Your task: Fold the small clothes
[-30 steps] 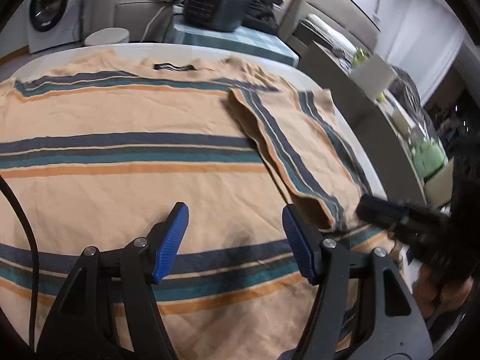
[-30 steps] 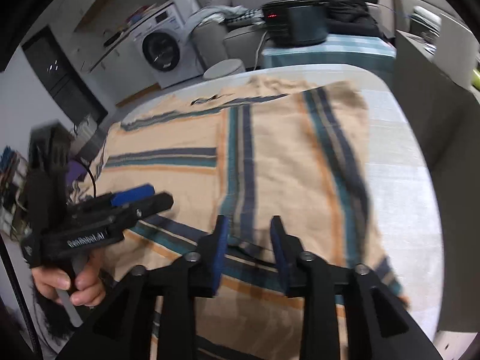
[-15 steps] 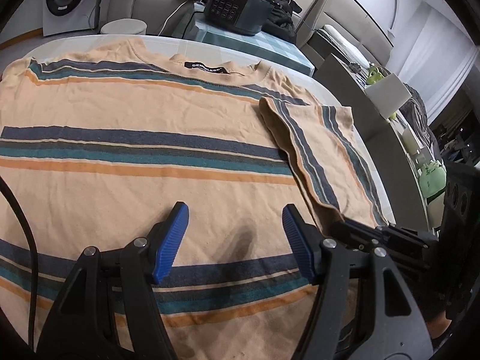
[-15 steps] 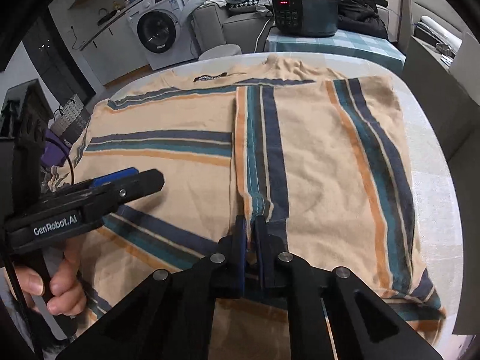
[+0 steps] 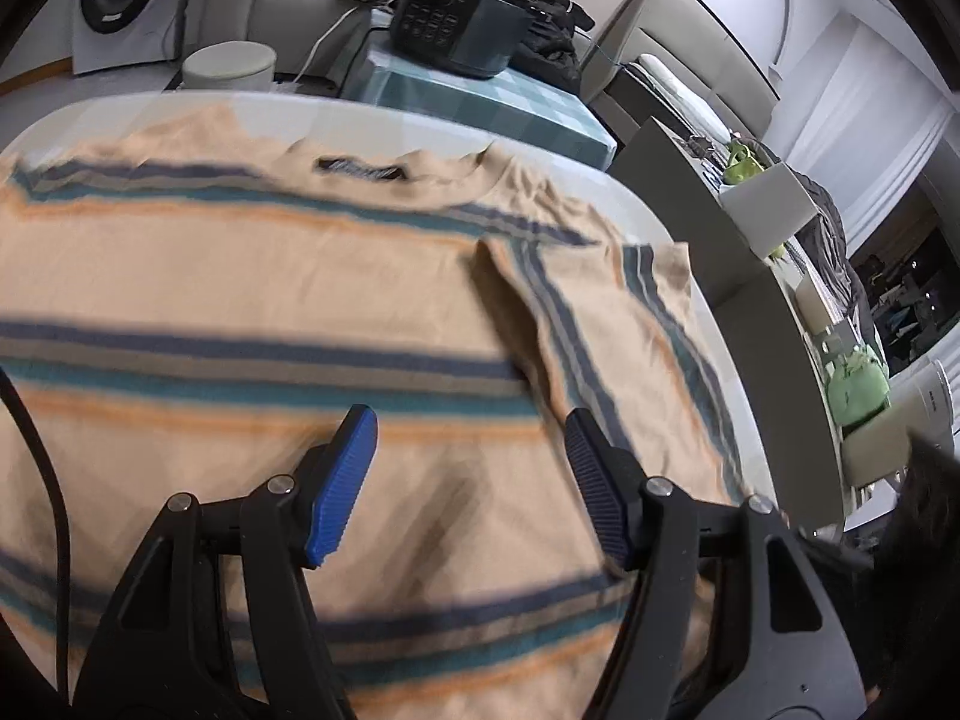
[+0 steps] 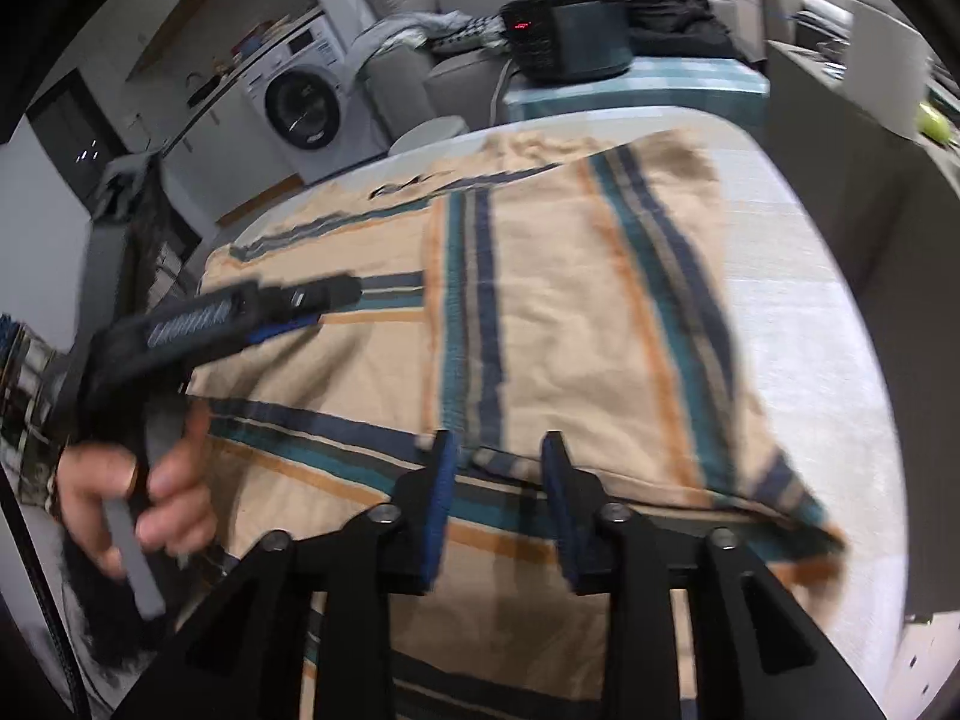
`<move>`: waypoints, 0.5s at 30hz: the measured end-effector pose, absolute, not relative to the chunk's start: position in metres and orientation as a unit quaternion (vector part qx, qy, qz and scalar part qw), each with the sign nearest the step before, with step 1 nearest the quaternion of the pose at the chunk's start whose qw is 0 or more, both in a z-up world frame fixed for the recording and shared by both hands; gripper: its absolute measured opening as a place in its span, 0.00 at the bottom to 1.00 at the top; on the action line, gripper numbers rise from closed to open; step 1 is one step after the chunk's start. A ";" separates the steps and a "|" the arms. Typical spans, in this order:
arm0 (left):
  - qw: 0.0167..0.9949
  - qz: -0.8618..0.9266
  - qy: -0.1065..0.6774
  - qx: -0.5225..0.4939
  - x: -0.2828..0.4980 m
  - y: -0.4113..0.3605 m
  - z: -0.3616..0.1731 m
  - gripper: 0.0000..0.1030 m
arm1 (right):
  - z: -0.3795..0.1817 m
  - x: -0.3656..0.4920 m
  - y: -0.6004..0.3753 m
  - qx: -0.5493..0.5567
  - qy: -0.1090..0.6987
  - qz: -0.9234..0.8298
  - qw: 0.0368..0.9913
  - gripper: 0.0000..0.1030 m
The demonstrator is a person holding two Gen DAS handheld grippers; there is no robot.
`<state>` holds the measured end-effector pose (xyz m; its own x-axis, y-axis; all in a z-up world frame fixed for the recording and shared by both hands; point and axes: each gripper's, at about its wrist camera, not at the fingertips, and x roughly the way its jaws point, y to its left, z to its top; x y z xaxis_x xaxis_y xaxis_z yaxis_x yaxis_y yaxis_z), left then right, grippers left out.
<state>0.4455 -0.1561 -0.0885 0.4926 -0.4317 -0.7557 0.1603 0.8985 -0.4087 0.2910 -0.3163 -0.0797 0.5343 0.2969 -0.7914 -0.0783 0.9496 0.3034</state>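
The striped shirt [image 5: 252,300] lies flat on the white counter [image 6: 798,312], collar at the far edge; its right side panel [image 6: 570,324] is already folded in over the body, stripes running lengthwise across the others, so one fold looks done; the other side, and the fold from hem up to collar, look to be left, by my reckoning. Right tool [image 6: 495,498] sits low over the near end of that folded panel, its jaws opening, and no cloth is pinched between them that I can see; it angles down at the shirt. Left tool [image 5: 471,480] hovers over the middle of the shirt, jaws well apart, nothing in them; a hand [image 6: 129,492] grips its handle out at the left edge of the counter, the tool tilted downward.
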 end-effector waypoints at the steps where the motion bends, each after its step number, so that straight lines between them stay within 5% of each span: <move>1: 0.848 -0.175 0.481 -0.141 0.460 -0.163 -0.091 0.61 | -0.079 0.288 -0.322 0.119 0.468 0.099 0.870 0.41; 8: 0.858 -0.154 0.478 -0.106 0.529 -0.199 -0.097 0.59 | -0.083 0.268 -0.359 0.146 0.462 0.073 0.872 0.41; 12: 0.868 -0.148 0.472 -0.050 0.540 -0.218 -0.098 0.09 | -0.085 0.262 -0.373 0.156 0.460 0.069 0.871 0.41; 15: 0.874 -0.159 0.458 -0.026 0.538 -0.229 -0.096 0.02 | -0.086 0.257 -0.380 0.164 0.459 0.067 0.871 0.41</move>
<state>0.5381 -0.2285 -0.0958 0.5289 -0.3025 -0.7929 0.2549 0.9478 -0.1915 0.2571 -0.3803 -0.0860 0.5707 0.2661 -0.7769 0.0339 0.9376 0.3460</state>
